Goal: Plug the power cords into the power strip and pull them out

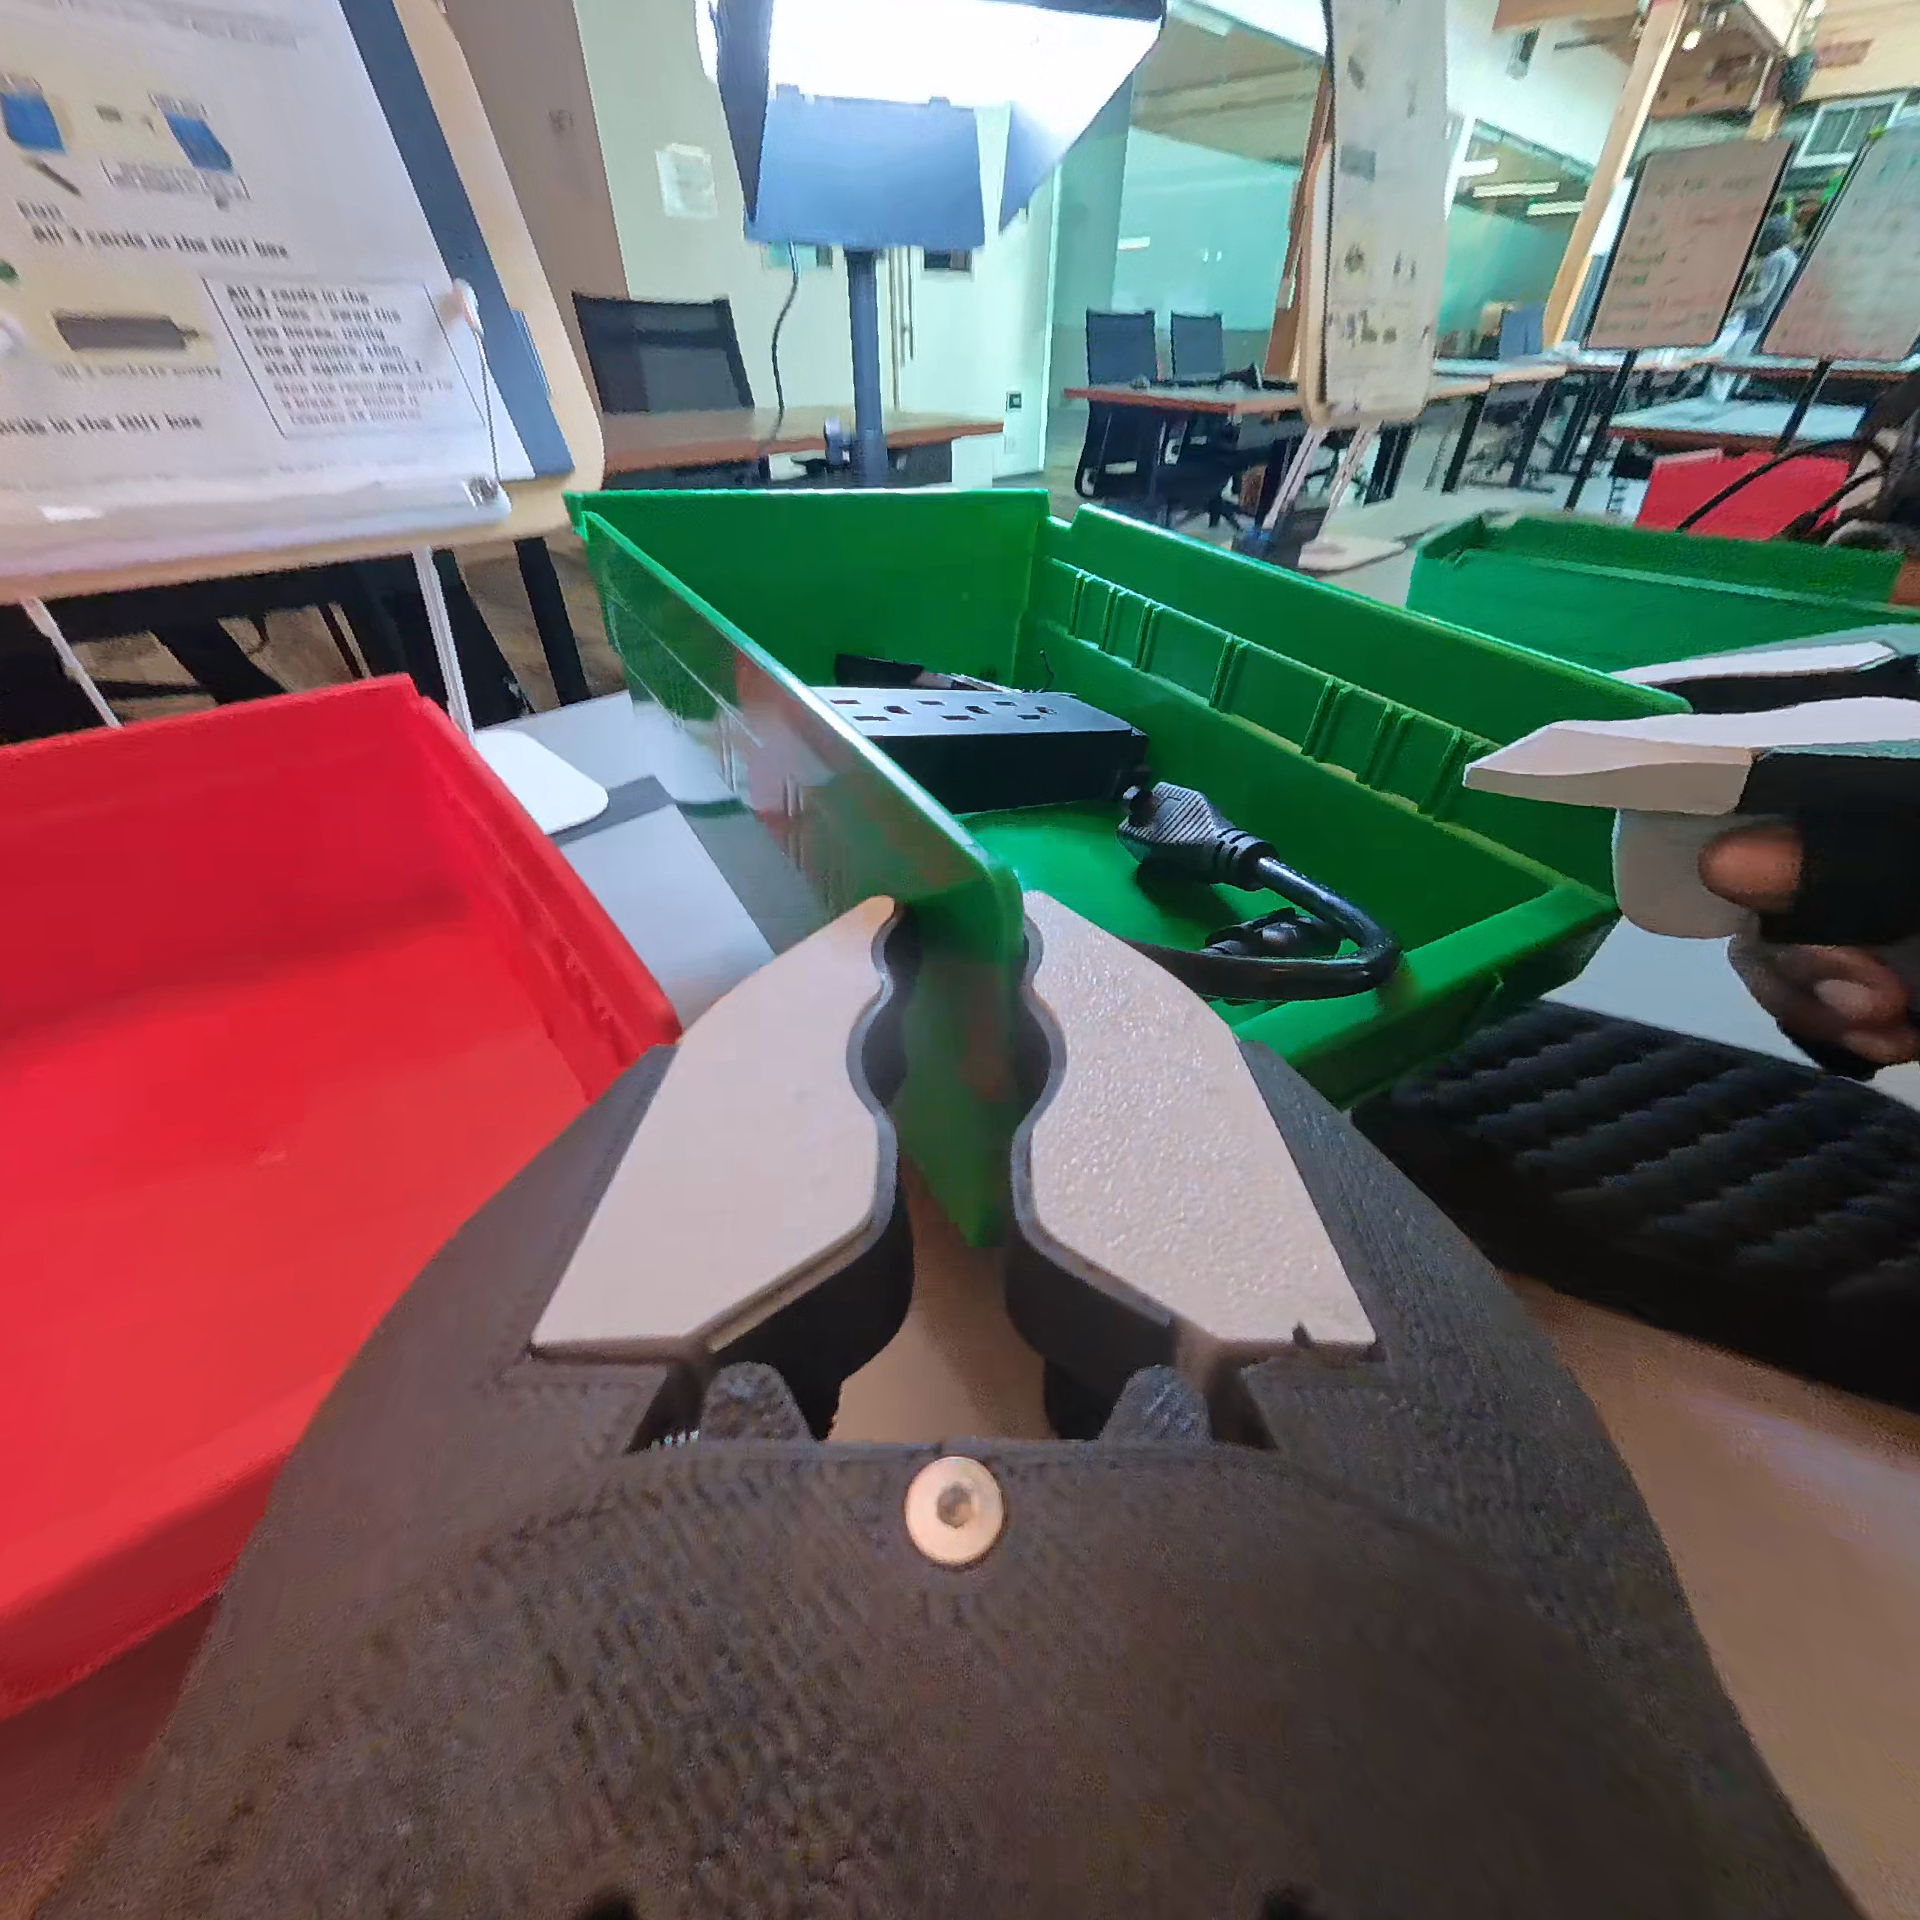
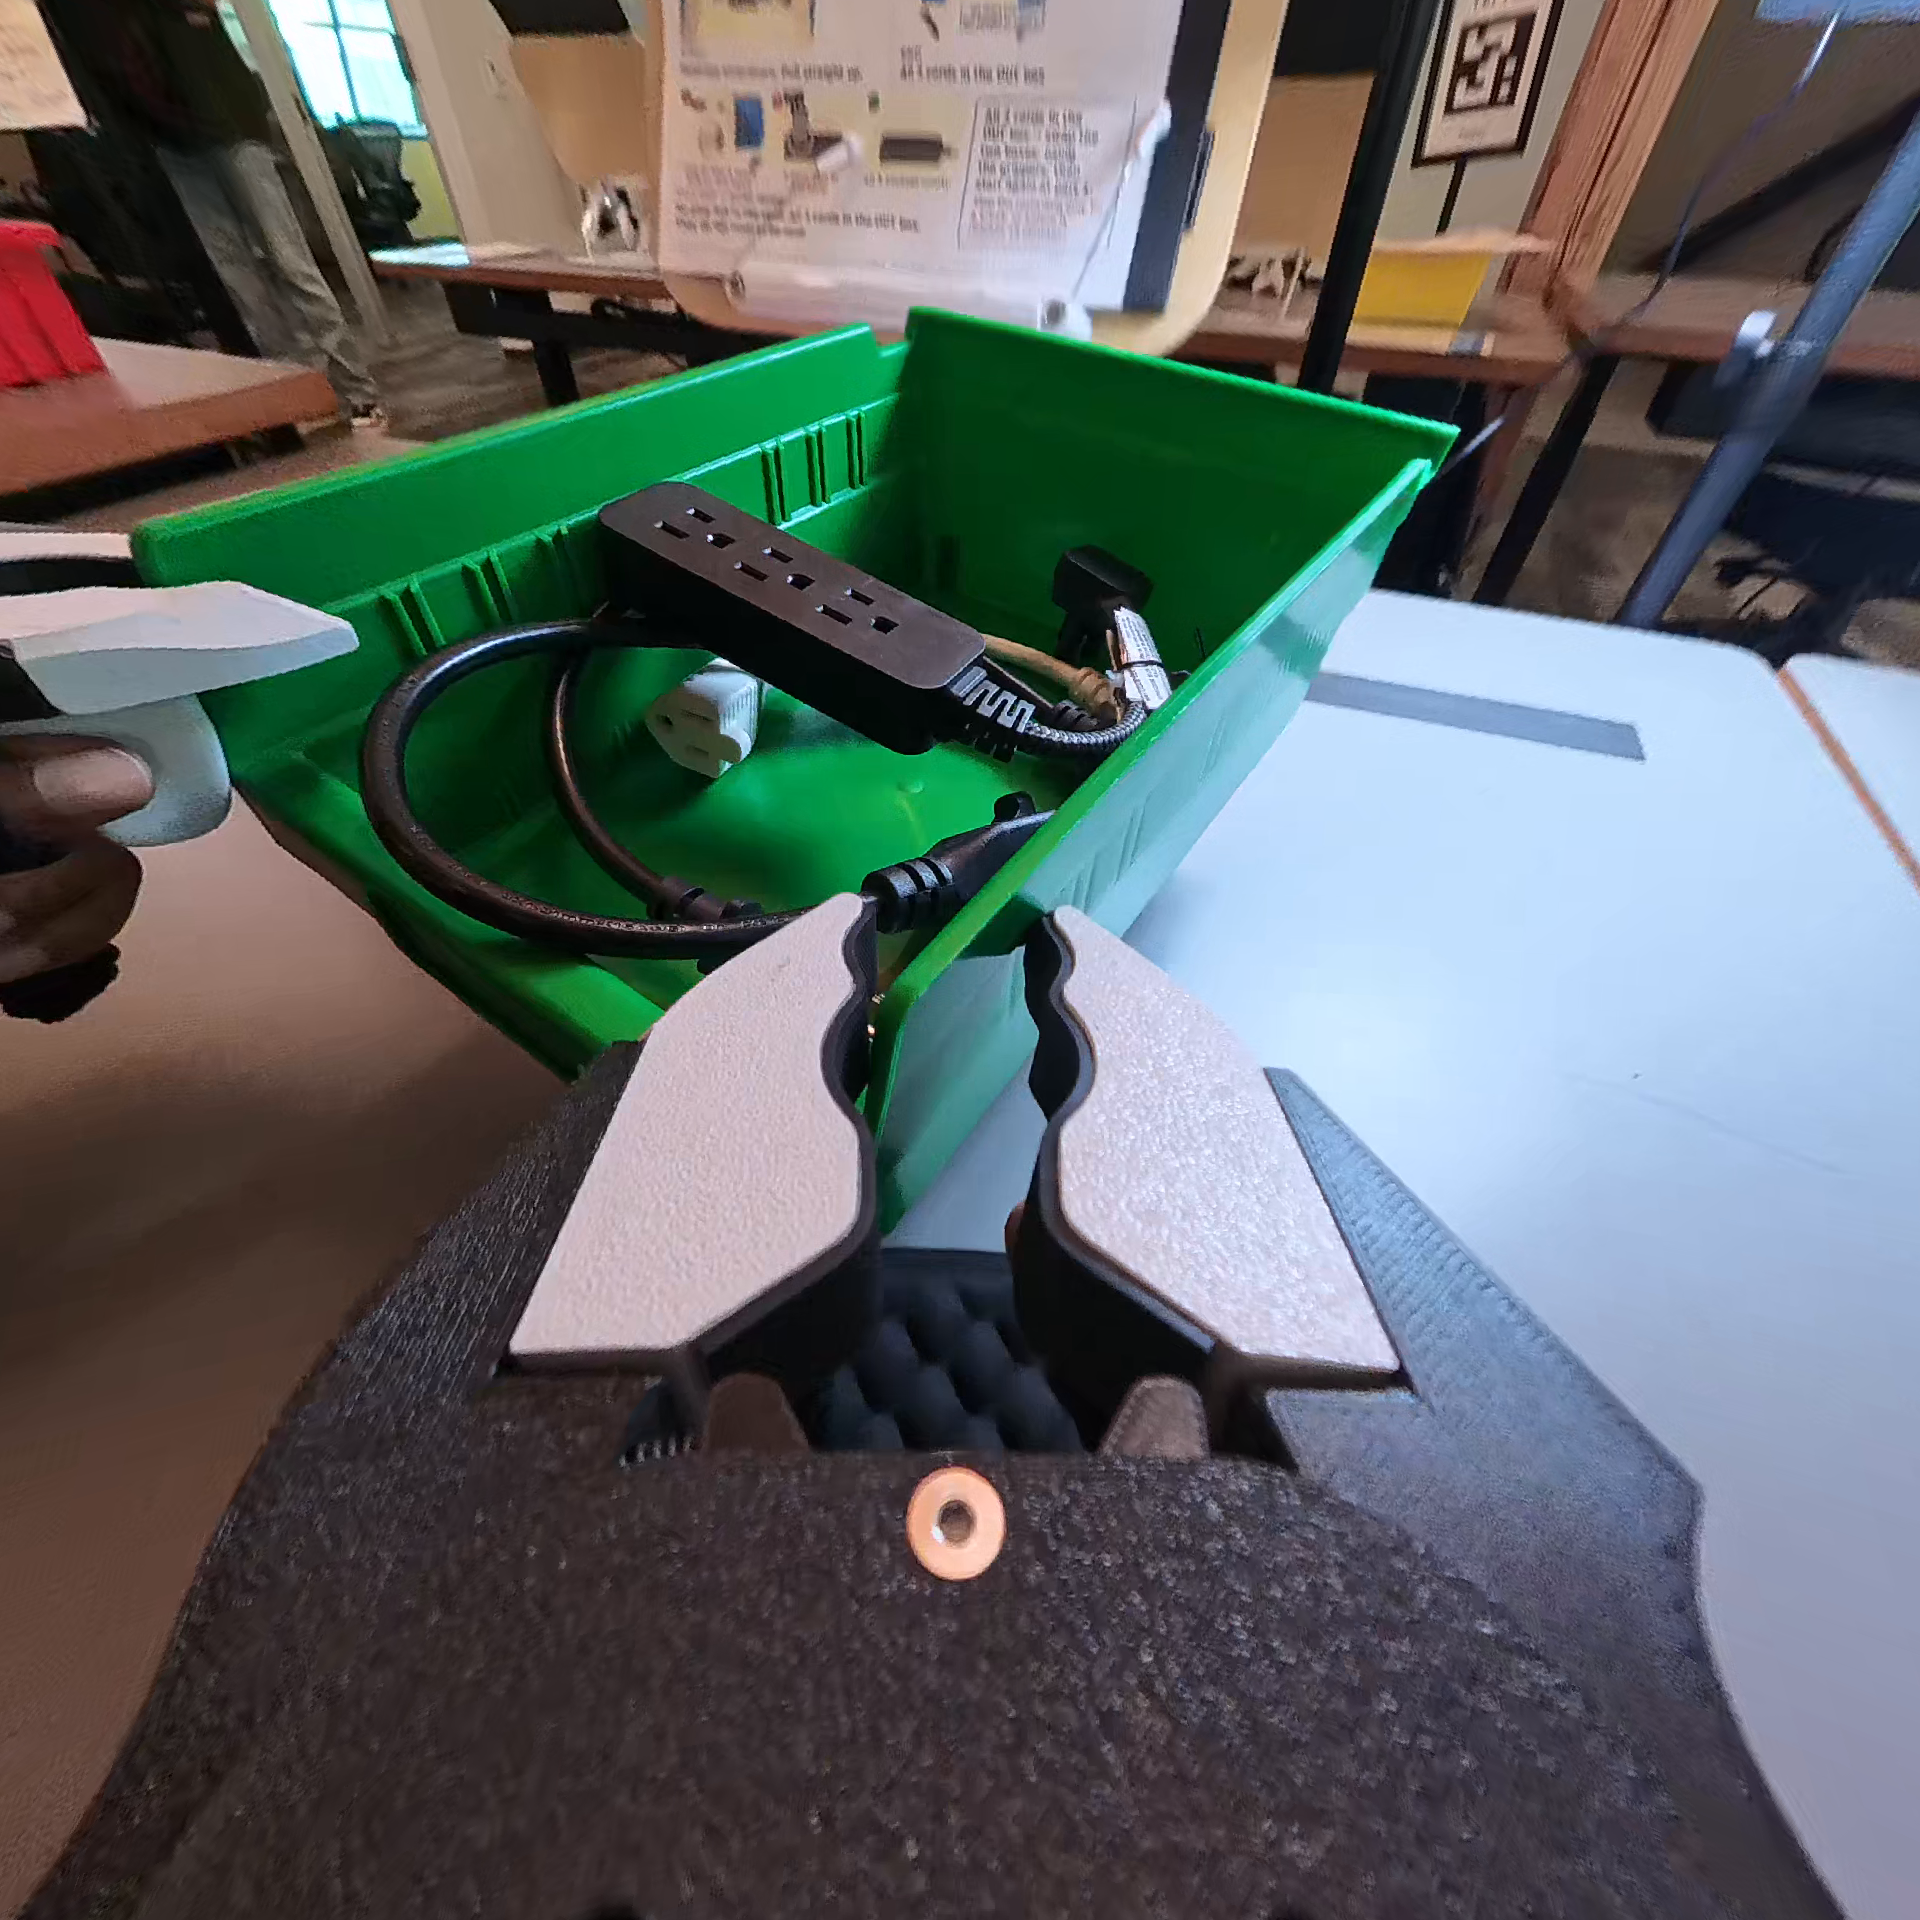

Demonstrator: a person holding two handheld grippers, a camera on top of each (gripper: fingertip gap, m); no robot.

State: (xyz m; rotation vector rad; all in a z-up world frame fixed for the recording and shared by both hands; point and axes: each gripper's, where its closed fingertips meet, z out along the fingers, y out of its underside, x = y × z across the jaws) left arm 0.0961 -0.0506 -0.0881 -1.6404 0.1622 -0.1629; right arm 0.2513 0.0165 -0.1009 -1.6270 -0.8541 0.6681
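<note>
we clamp the green bin [image 1: 1351,727] by both near corners — left gripper [image 1: 961,935] and right gripper [image 2: 951,935] closed on its walls; a tilt could tumble the power strip [image 2: 790,613] and black cords [image 2: 447,831].

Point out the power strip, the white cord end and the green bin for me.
power strip [image 2: 790,603]: right wrist view, on its socket face.
white cord end [image 2: 701,722]: right wrist view, on its slotted face.
green bin [image 2: 1164,468]: right wrist view, on its far inner wall.
</note>
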